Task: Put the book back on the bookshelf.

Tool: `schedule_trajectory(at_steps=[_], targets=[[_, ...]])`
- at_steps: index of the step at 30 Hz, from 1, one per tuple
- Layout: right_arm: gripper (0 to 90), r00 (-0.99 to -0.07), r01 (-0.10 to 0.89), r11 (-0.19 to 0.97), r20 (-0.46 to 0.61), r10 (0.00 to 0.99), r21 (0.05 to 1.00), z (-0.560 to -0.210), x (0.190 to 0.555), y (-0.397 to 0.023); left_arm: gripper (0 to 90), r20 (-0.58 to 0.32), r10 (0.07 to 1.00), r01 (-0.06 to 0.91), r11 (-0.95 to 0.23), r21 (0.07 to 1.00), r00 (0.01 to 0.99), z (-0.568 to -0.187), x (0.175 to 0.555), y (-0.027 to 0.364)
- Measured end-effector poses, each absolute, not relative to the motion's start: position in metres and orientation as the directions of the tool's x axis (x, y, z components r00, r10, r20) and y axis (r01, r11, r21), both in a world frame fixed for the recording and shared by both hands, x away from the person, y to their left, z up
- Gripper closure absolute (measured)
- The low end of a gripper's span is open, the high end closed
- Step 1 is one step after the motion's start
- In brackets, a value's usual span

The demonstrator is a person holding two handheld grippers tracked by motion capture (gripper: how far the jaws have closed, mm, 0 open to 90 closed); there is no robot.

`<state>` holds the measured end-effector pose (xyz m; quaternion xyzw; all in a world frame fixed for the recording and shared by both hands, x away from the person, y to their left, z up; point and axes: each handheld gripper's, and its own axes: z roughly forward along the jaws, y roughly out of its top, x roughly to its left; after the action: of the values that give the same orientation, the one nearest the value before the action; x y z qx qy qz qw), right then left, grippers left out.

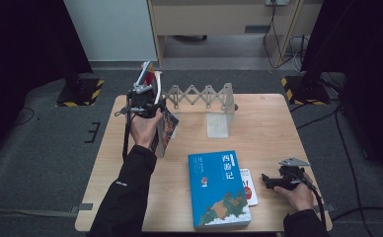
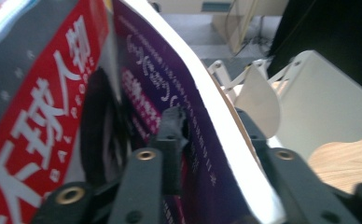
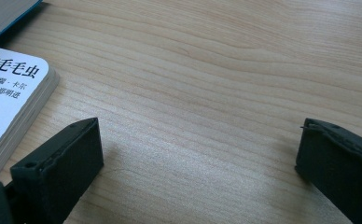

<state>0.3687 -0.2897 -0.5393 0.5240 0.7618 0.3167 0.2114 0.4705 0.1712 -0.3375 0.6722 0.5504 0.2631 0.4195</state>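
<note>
Bench (image 1: 268,123): pale wood top filling the middle of the high view, carrying every item listed below; its centre lay bare, probably kept free as working room between the stock of books and the rack.

Expanding book rack (image 1: 204,98): white, with scissor-link back and upright end plates, standing at the upper centre of the bench. It stood stretched out with empty slots, seemingly ready to take books set on edge.

Blue book (image 1: 218,190): large, lying flat at the lower centre of the frame, cover up, apparently waiting its turn.

Purple-covered book (image 2: 170,107): held upright at the upper left of the high view, just beside the rack's left end, with a red-lettered book (image 2: 44,107) leaning close against it. It was kept on edge, most likely so it could slide into a slot.

White booklet (image 1: 248,186): small, lying flat with its left part under the blue book's right edge, lower right of centre.

Left gripper (image 1: 142,101): raised at the upper left, pinching the purple-covered book between its jaws; one jaw lay on the cover, the other behind the white page edge.

Right gripper (image 1: 273,180): resting low at the lower right of the frame, jaws spread wide over bare wood with nothing between them, probably idle while the other hand worked.
</note>
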Motion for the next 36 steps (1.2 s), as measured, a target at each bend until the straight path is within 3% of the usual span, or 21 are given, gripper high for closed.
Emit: schedule_trajectory(at_steps=[5,18,25,36], targets=[[0.6,-0.361,0.665,0.25,0.01,0.932,0.704,-0.539,0.369,-0.29,80.8,-0.075,0.971,0.529,-0.059,0.846,0.228,-0.334,0.468,0.177],[0.5,-0.362,0.664,0.251,0.01,0.932,0.704,-0.539,0.369,-0.29,81.9,-0.16,0.964,0.436,0.054,0.898,0.211,-0.334,0.462,0.194],[0.5,-0.364,0.662,0.254,0.006,0.931,0.705,-0.539,0.369,-0.29,81.9,-0.085,0.983,0.352,0.022,0.936,0.165,-0.329,0.474,0.181],[0.5,-0.362,0.663,0.251,0.008,0.932,0.705,-0.539,0.369,-0.29,81.8,-0.003,0.993,0.323,-0.036,0.946,0.117,-0.341,0.48,0.176]])
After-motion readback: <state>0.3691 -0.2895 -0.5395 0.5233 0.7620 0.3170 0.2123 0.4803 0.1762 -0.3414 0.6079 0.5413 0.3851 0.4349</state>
